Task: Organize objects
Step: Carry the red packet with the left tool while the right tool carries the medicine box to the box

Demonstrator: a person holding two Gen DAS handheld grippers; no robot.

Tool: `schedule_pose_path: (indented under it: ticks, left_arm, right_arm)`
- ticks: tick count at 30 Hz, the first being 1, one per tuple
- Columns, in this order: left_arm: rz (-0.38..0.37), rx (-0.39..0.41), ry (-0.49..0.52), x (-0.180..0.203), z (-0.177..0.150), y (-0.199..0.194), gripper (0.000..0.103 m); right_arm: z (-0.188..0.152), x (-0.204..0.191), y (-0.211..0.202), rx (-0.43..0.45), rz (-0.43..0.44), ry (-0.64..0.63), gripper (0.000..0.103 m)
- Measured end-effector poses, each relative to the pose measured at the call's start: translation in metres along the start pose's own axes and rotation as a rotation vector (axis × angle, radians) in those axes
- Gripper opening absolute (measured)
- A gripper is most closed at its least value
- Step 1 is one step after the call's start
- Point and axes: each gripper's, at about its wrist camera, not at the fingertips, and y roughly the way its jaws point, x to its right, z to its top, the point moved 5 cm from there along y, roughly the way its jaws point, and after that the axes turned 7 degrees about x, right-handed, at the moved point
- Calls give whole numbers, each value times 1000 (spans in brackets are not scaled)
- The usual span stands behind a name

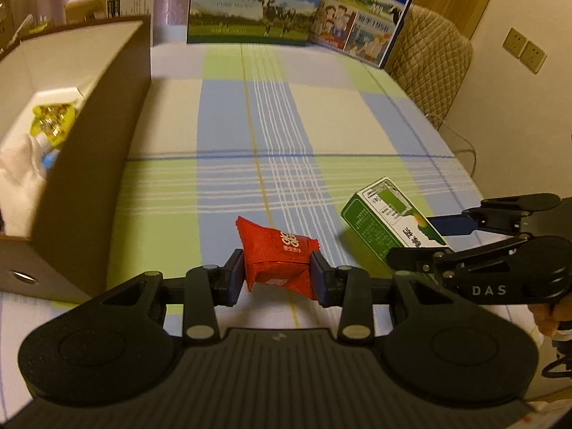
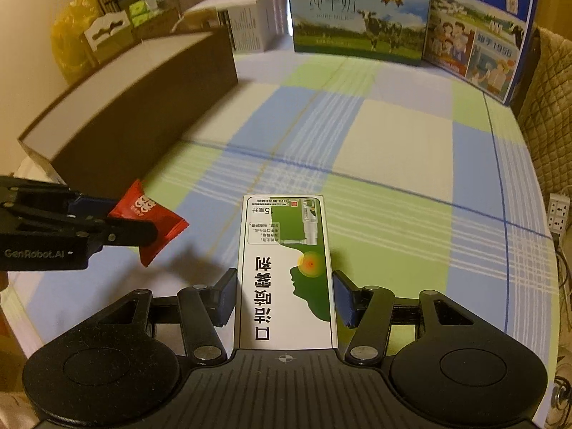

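Gripping a red candy packet (image 1: 277, 262) across its middle, the left gripper (image 1: 278, 277) has its two fingers (image 1: 234, 277) pressed on the packet's left and right sides, its crimped ends sticking out above and below them. No earlier view bears on how they closed. The packet hangs clear of the checked tabletop (image 1: 321, 125), just to the right of the brown cardboard box (image 1: 100, 164), whose open top shows a yellow wrapper (image 1: 53, 123) and something white inside.

The right gripper (image 2: 285, 295) is clamped on a green-and-white medicine carton (image 2: 286, 271): its fingers (image 2: 345, 300) bear on the carton's long side faces near the end closest to the camera, while the far end juts forward beyond the fingertips. The carton sits well to the right of the brown box, lifted above the tabletop. Two milk cartons (image 2: 361, 18) stand at the tabletop's far edge, beyond the box.
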Motion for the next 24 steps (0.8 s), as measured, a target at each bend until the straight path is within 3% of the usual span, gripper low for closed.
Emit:
schedule_pose_path:
  ticks: [10,24]
  left_arm:
    - [6,108,-36,-27,22,-57,33]
    - [136,210,-98,-122,37,-127,33]
  right_arm:
    - [40,-52,-21,88,91,37,52]
    - [97,-166,3,139,265,58,52]
